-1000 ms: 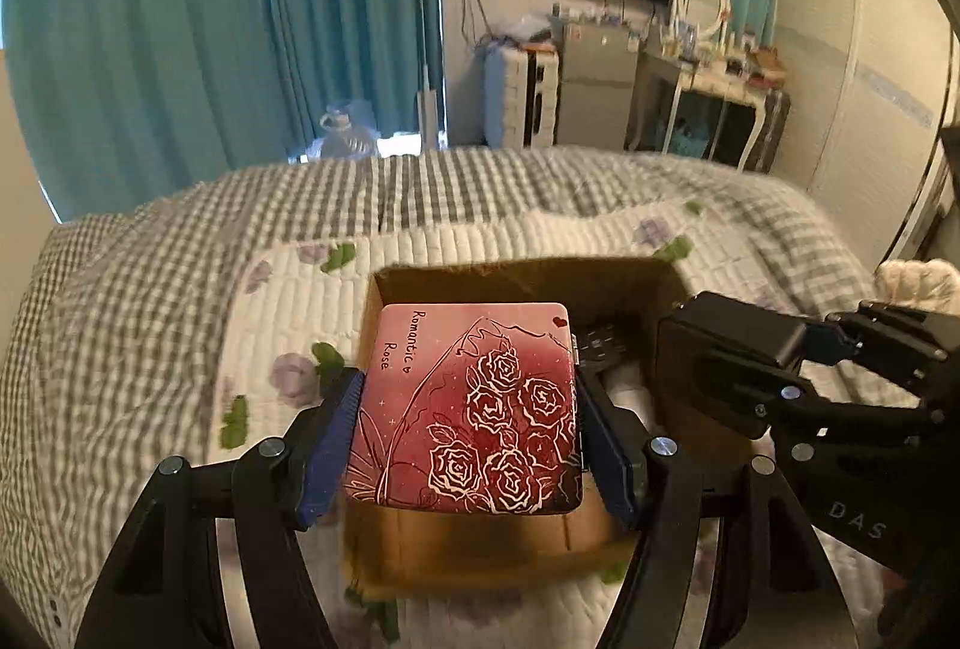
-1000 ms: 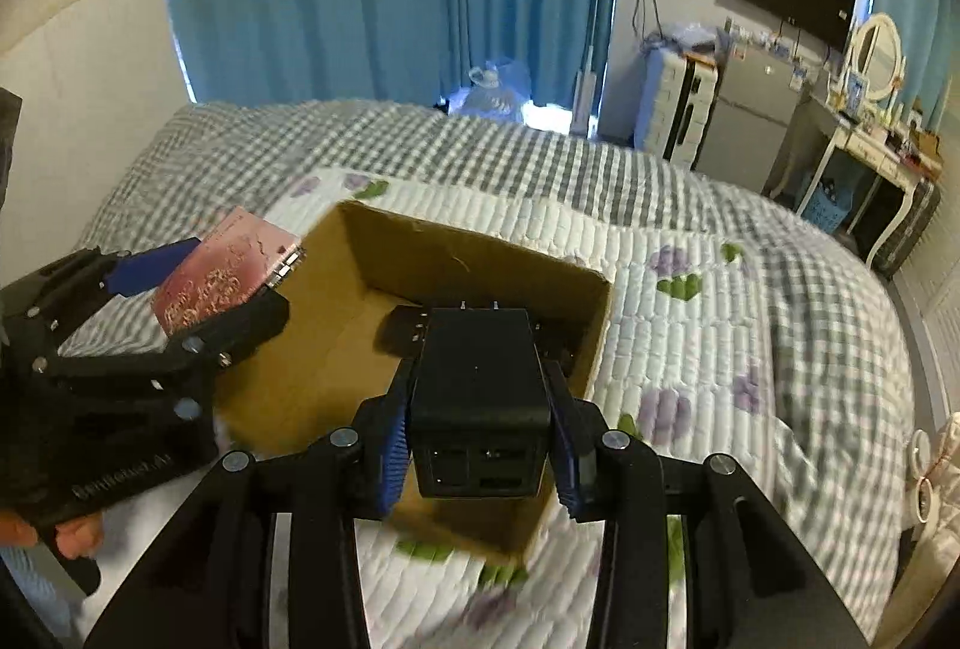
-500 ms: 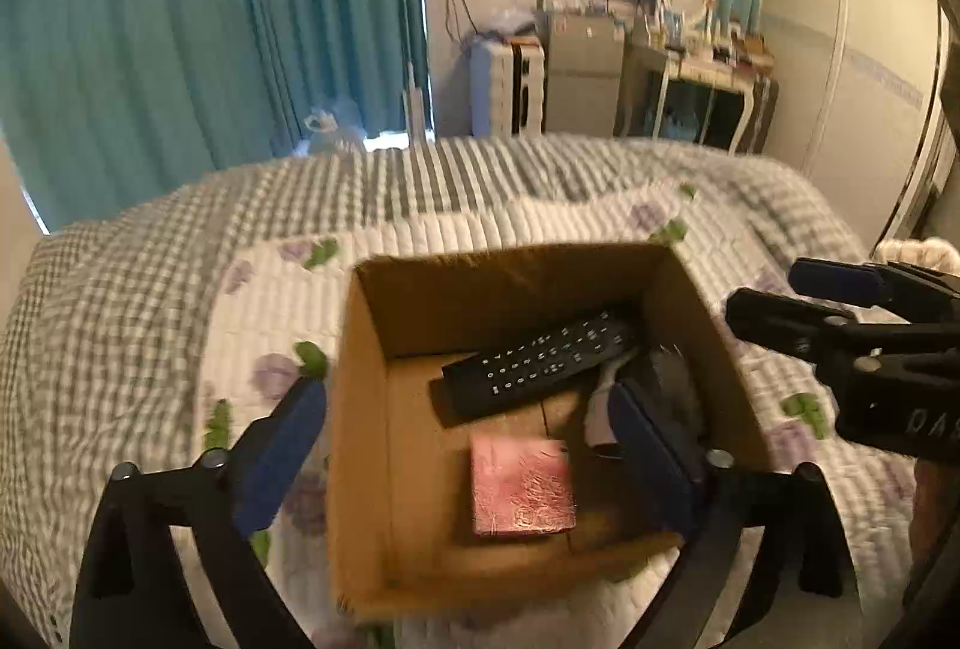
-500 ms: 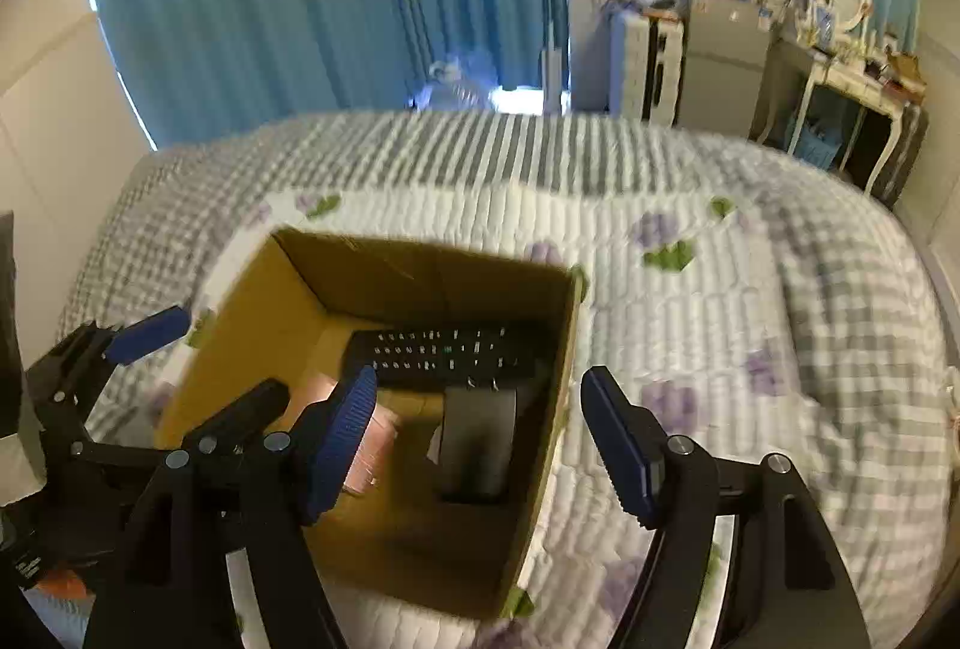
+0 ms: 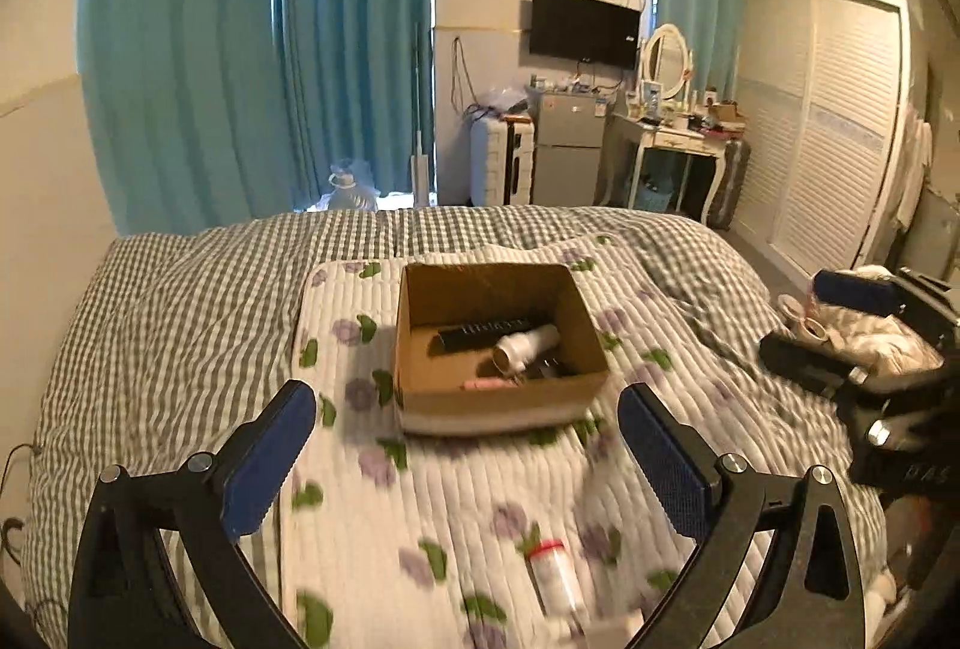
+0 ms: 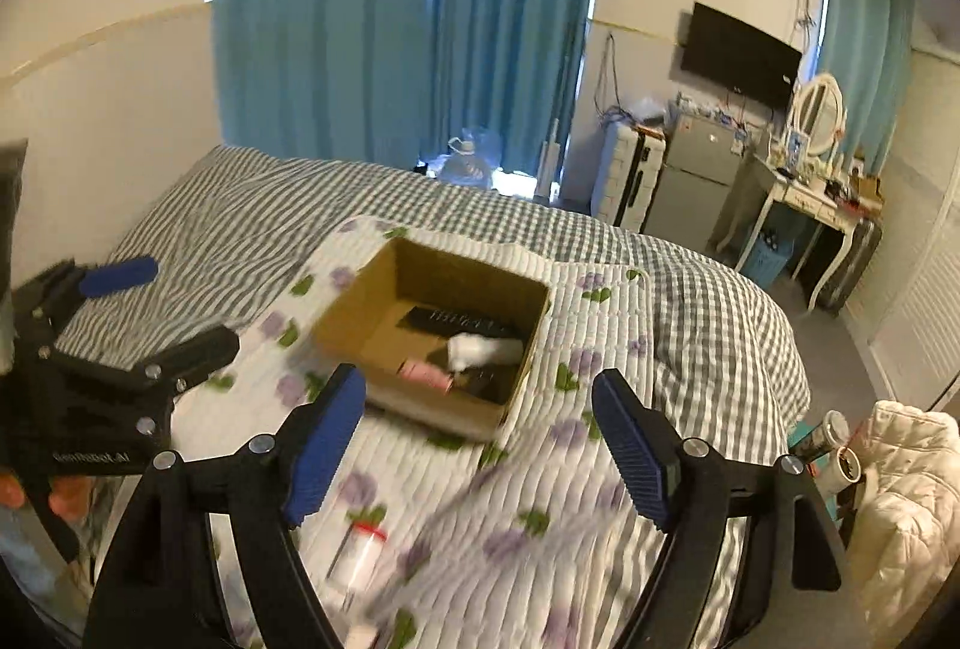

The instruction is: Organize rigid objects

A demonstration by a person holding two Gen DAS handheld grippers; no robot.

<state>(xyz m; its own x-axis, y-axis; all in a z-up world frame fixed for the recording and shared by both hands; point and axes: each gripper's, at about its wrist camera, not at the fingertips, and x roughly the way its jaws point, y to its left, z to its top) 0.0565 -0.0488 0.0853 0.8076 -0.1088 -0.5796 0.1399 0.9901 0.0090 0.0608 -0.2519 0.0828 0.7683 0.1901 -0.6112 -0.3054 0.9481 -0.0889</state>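
Note:
An open cardboard box [image 5: 420, 403] [image 6: 360, 313] sits on the floral quilt on the bed. Inside lie a black remote [image 5: 480, 332] [image 6: 456, 320], a white cylinder [image 5: 528, 346] [image 6: 480, 347], a pink tin [image 5: 483, 383] [image 6: 423, 373] and a dark object, partly hidden. A clear small bottle with a red band [image 5: 555, 577] [image 6: 360, 547] lies on the quilt in front of the box. My left gripper [image 5: 468, 460] is open and empty, well back from the box. My right gripper [image 6: 480, 454] is open and empty, also back from the box.
The bed has a grey checked cover [image 5: 180, 301]. A white jacket and cups [image 6: 900, 475] lie off the bed's right side. Blue curtains, a fridge [image 5: 567, 150], a dressing table and a wardrobe stand beyond the bed.
The left gripper dropped the pink rose tin into the box and the right gripper dropped its black object there. Both opened and pulled back and up from the box.

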